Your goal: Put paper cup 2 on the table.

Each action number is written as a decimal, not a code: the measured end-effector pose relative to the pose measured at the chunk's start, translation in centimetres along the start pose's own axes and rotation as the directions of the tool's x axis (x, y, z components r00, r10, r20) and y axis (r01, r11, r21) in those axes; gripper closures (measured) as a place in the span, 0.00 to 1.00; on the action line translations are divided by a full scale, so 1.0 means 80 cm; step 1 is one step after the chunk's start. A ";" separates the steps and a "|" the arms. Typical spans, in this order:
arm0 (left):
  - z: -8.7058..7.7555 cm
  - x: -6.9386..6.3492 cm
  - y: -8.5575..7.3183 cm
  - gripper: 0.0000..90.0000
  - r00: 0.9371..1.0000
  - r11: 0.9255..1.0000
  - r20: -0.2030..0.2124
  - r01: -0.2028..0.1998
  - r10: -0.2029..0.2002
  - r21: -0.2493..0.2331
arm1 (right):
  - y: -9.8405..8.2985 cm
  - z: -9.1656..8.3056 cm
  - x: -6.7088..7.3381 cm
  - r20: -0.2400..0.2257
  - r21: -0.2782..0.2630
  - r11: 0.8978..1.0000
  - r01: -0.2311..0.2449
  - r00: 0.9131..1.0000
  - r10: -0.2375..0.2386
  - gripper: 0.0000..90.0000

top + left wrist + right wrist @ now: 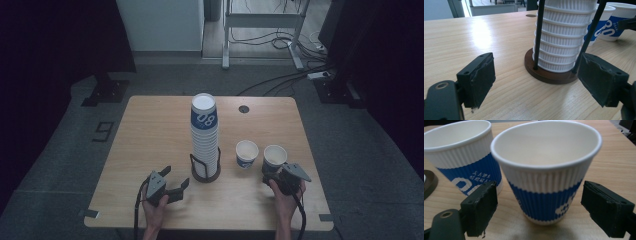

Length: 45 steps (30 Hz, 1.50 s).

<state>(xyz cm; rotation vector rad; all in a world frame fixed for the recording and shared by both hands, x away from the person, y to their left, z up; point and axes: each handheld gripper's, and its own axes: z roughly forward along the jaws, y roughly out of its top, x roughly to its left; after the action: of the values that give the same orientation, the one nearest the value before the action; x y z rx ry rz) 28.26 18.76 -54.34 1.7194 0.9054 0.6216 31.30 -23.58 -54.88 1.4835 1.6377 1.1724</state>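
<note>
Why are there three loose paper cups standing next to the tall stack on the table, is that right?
Not quite: two loose paper cups stand beside the tall stack, not three. The high view shows the left cup and the right cup, both upright on the table.

Two upright cups (247,153) (274,158) stand just beside each other, the cup stack (204,135) near; table (150,130) left lies free.

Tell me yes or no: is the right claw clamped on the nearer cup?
No: the right claw stands beside the nearer cup, both pads clear of it.
</note>
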 end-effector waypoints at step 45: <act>-0.015 -0.008 -0.007 0.16 0.997 0.998 -0.075 0.024 -0.028 -0.051 | -0.033 -0.034 0.131 -0.255 -0.188 0.977 0.103 0.955 -0.150 0.15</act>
<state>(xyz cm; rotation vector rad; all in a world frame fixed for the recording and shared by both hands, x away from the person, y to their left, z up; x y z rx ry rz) 26.84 19.02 -54.44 1.6465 0.9566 0.6904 26.02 -13.81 -55.00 1.1319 1.7292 1.4517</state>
